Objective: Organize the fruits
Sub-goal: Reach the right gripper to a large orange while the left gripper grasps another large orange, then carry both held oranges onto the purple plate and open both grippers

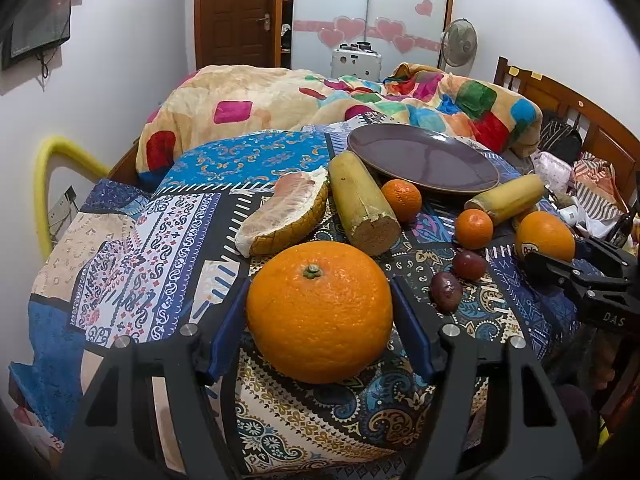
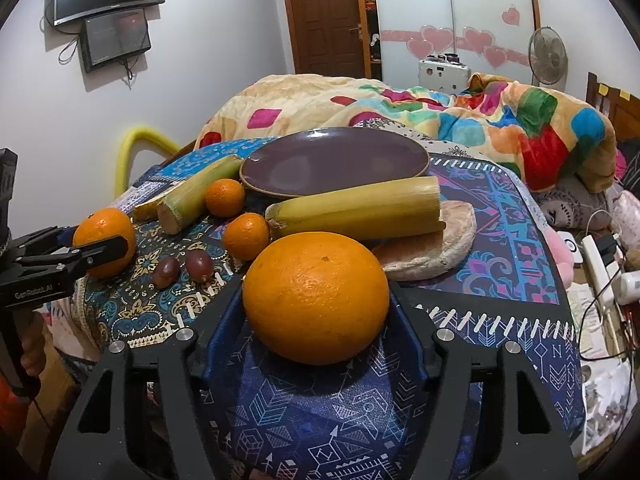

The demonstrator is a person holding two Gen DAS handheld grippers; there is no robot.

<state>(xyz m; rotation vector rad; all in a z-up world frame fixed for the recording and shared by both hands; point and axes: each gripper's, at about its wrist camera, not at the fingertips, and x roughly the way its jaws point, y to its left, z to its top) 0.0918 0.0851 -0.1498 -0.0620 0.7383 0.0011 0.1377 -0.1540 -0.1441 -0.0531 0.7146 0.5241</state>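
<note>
My left gripper point(image 1: 320, 320) is shut on a large orange point(image 1: 319, 311) resting on the patterned cloth. My right gripper point(image 2: 316, 312) is shut on another large orange point(image 2: 316, 297); this orange also shows in the left wrist view point(image 1: 545, 235). An empty purple plate point(image 1: 424, 159) sits behind the fruit and shows in the right wrist view point(image 2: 334, 161) too. Two sugarcane pieces point(image 1: 362, 202) point(image 1: 506, 198), two small tangerines point(image 1: 402, 200) point(image 1: 474, 229), two dark red dates point(image 1: 446, 292) point(image 1: 469, 265) and a pomelo wedge point(image 1: 286, 212) lie between the grippers and the plate.
The patterned cloth point(image 1: 168, 240) covers a small table in front of a bed with a colourful blanket point(image 1: 280, 100). A yellow tube point(image 1: 52, 184) stands at the left. Cables and clutter point(image 2: 600, 264) lie at the right.
</note>
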